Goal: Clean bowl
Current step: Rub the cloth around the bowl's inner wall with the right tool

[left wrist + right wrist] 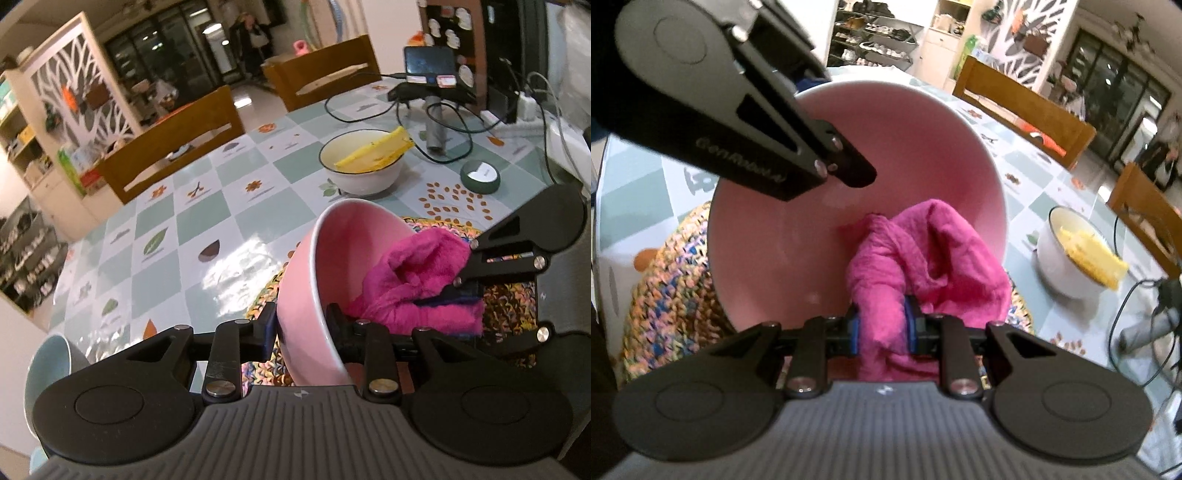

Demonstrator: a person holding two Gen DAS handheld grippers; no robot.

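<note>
A pink bowl [332,258] is tipped on its side above a woven multicolour mat [509,302]. My left gripper [301,325] is shut on the bowl's rim, one finger outside and one inside. A magenta cloth [417,280] is pressed into the bowl's opening. In the right wrist view the bowl [812,240] faces me with the cloth [923,251] against its lower inside wall. My right gripper [882,328] is shut on the cloth. The left gripper [849,173] reaches in over the bowl's upper left rim.
A white bowl [364,173] holding a yellow sponge [376,149] stands further back on the checked tablecloth [207,221]. A green round device [480,177], cables [461,136] and a grey cylinder [436,129] lie at the back right. A pale blue bowl [48,365] sits near left. Wooden chairs [173,140] line the far edge.
</note>
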